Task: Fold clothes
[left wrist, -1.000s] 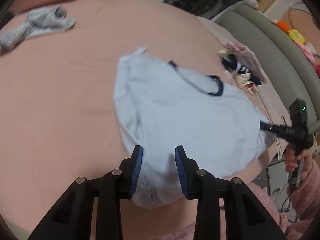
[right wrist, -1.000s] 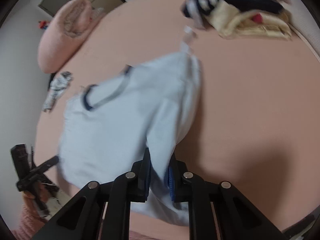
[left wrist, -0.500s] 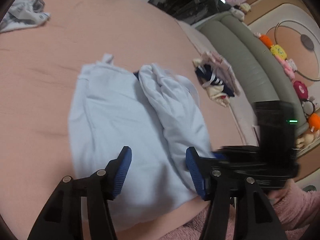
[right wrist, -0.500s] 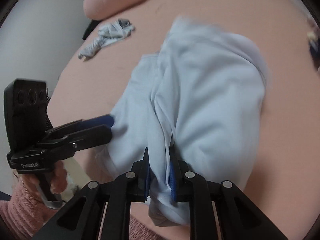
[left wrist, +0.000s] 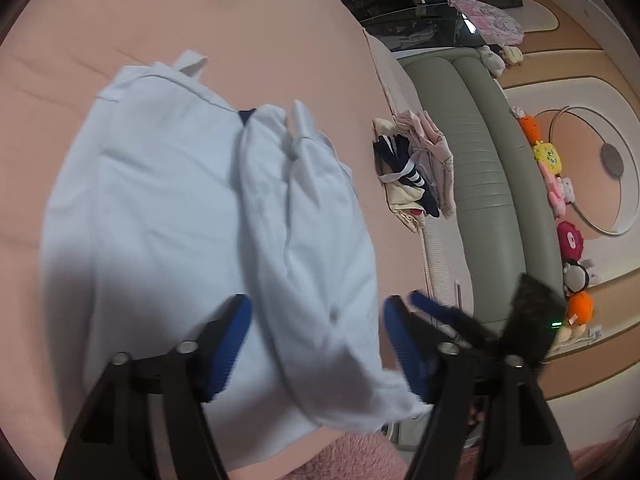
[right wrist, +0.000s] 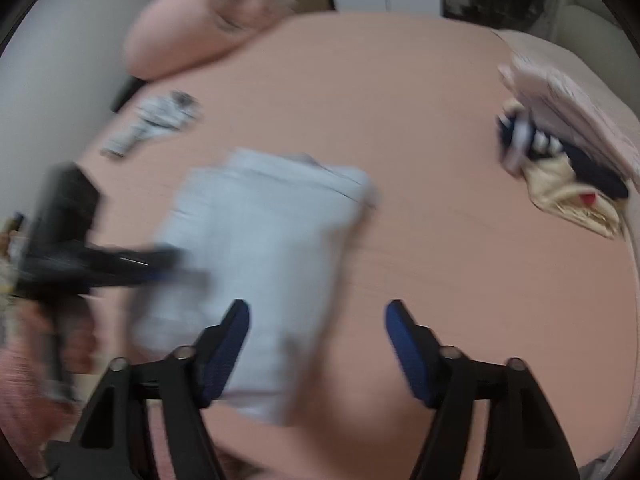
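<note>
Shirt (left wrist: 172,216), light blue, lies on the pink bed (left wrist: 248,32) with one side folded over its middle. The left gripper (left wrist: 316,344) is wide open above the shirt's near edge and holds nothing. The right gripper (right wrist: 318,344) is wide open too and holds nothing; its left finger is over the shirt and its right finger is over bare bed. Its picture is blurry. A pile of other clothes (left wrist: 412,168) sits near the bed's right edge, apart from the shirt. A small gray and white cloth (right wrist: 154,124) lies far back on the bed, near a pink pillow (right wrist: 200,20). A green sofa (left wrist: 480,184) stands beside the bed.
</note>
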Action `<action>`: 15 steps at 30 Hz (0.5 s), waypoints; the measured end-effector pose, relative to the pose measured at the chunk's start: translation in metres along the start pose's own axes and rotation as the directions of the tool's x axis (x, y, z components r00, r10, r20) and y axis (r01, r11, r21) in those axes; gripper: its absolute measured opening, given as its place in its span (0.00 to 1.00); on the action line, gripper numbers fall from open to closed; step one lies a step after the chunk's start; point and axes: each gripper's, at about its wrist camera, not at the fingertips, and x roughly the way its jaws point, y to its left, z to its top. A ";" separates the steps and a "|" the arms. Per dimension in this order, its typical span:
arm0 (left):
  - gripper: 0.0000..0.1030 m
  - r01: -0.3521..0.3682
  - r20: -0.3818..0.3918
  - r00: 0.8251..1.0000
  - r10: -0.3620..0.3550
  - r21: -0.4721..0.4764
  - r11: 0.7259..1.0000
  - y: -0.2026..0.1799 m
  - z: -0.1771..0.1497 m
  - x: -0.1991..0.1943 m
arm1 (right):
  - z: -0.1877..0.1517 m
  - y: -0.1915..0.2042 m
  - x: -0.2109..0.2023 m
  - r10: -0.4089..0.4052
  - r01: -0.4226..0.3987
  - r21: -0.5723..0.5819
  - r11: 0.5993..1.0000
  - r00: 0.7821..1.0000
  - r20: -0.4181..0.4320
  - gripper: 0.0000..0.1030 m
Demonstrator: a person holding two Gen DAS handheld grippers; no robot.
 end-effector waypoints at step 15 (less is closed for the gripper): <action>0.13 -0.296 0.018 0.952 0.307 0.327 0.898 -0.048 -0.002 -0.033 | 0.001 0.006 0.008 0.093 -0.093 0.001 0.996 0.996 -0.003 0.61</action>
